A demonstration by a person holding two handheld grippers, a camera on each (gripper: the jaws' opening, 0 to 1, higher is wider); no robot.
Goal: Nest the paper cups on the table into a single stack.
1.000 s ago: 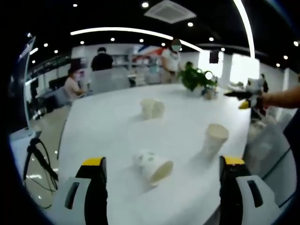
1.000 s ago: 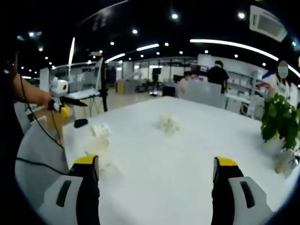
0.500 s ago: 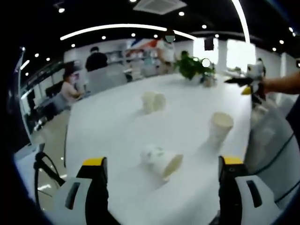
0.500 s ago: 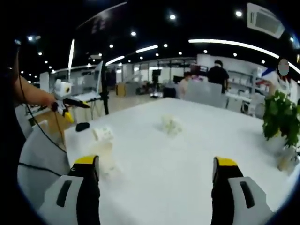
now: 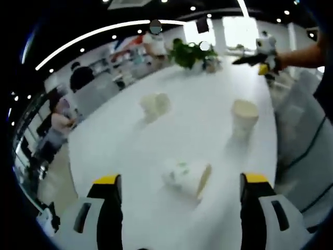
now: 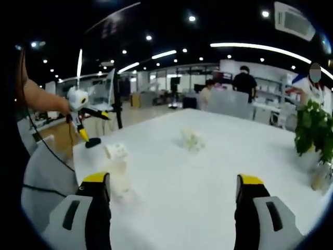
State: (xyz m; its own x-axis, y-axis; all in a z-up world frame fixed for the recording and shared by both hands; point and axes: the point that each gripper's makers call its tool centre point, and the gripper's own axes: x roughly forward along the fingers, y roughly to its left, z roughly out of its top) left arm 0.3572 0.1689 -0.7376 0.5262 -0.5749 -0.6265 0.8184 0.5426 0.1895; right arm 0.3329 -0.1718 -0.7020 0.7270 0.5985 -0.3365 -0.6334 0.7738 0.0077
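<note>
A paper cup with a green print (image 5: 187,176) lies on its side on the white table (image 5: 130,156), mouth to the right. It is just ahead of my left gripper (image 5: 181,181), which is open and holds nothing. Another cup (image 5: 244,117) stands upright farther right. Two more cups (image 5: 155,104) lie together beyond. My right gripper (image 6: 173,179) is open above the table's near part. The upright cup (image 6: 118,174) stands by its left jaw, the printed cup (image 6: 115,151) behind it, and the pair (image 6: 192,139) farther off.
A potted plant (image 5: 187,52) stands at the table's far end, also seen as a plant (image 6: 315,135) at the right. A hand holds the other gripper (image 6: 83,112) over the table's left corner. Several people and chairs (image 6: 229,101) are beyond the table.
The left view has tilted and moved in over the printed cup. In the right view the left gripper has swung inward and dipped. The cups have not moved.
</note>
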